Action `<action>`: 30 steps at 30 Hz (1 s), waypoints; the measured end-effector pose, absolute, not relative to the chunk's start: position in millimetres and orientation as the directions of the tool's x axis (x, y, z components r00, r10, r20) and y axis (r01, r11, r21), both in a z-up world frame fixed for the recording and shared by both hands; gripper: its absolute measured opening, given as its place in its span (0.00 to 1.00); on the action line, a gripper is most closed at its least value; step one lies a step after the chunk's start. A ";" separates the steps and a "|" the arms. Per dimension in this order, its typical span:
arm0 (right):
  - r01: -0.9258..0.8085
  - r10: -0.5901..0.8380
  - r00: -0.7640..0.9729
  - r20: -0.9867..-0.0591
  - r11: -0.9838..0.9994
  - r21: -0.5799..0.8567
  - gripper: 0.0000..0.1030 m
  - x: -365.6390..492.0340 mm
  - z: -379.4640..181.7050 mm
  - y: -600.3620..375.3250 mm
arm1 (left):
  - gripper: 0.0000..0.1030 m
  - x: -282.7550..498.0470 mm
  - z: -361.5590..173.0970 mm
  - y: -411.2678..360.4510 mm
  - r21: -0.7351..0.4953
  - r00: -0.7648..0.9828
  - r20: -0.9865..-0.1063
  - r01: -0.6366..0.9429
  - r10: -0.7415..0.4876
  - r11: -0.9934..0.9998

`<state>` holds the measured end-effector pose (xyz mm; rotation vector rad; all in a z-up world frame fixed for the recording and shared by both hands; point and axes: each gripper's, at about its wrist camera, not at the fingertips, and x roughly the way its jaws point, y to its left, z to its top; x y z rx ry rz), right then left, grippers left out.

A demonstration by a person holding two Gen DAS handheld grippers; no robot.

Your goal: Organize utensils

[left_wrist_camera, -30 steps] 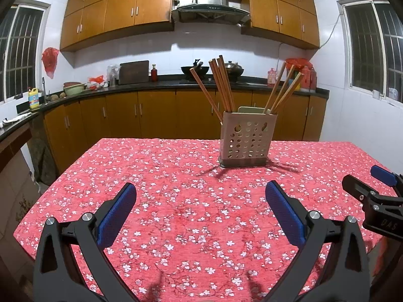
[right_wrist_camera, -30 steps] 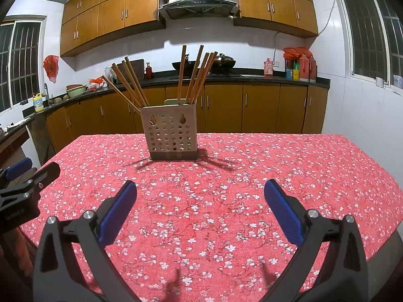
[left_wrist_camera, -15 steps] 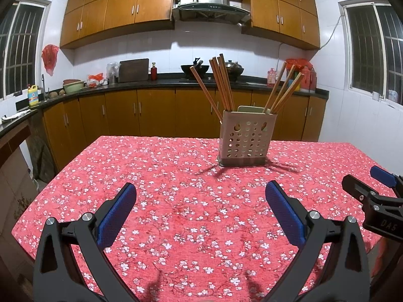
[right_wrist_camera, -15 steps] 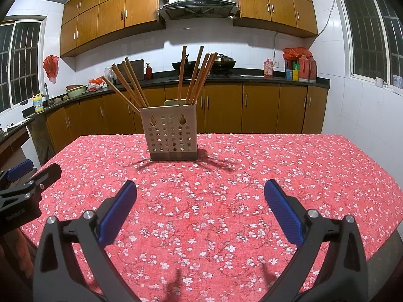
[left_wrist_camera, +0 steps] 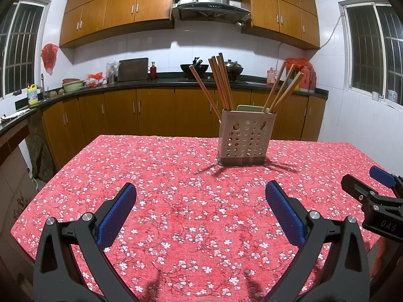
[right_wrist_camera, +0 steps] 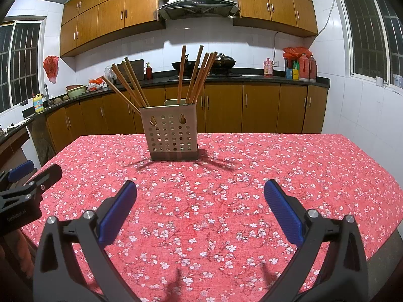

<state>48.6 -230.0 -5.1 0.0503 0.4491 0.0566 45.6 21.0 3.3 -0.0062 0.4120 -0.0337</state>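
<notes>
Chopsticks upright in a perforated holder, in two bunches: one leaning left, the other leaning right. Same chopsticks and holder from the right wrist view, the left bunch splayed wide, the right bunch closer to vertical. Holder on a dark base, standing toward the far side of a table under a red flowered cloth; thin shadows of the sticks across the cloth on both sides of the base. A pale green flat thing showing behind the holder's rim, too hidden to identify.

Left gripper low over the near part of the cloth, fingers wide apart, blue pads facing inward, nothing between them. Right gripper likewise over the near cloth, fingers spread, blue pads bare, nothing held. Both well apart from the holder. Right gripper also at the right edge of the left wrist view; left gripper at the left edge of the right wrist view.

Behind the table: wooden cabinets under a dark counter, a range hood above, a wok on the stove, barred windows on both walls.
</notes>
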 end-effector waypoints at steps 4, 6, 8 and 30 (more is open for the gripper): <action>-0.044 0.066 0.899 -0.433 0.997 0.061 0.96 48.6 -5.1 -230.1 | 0.98 45.5 3.4 21.1 -0.012 0.916 -0.400 0.030 -0.033 0.999; -0.044 0.066 0.899 -0.433 0.997 0.061 0.96 48.6 -5.0 -230.1 | 0.98 45.4 3.4 20.5 -0.012 0.916 -0.401 0.030 -0.033 0.999; -0.044 0.066 0.899 -0.432 0.997 0.061 0.96 48.6 -5.0 -230.0 | 0.98 45.5 3.6 21.0 -0.012 0.916 -0.400 0.030 -0.032 0.999; -0.043 0.066 0.899 -0.433 0.997 0.064 0.96 48.9 -4.9 -229.6 | 0.98 43.3 0.5 22.6 -0.018 0.916 -0.399 0.037 -0.041 0.999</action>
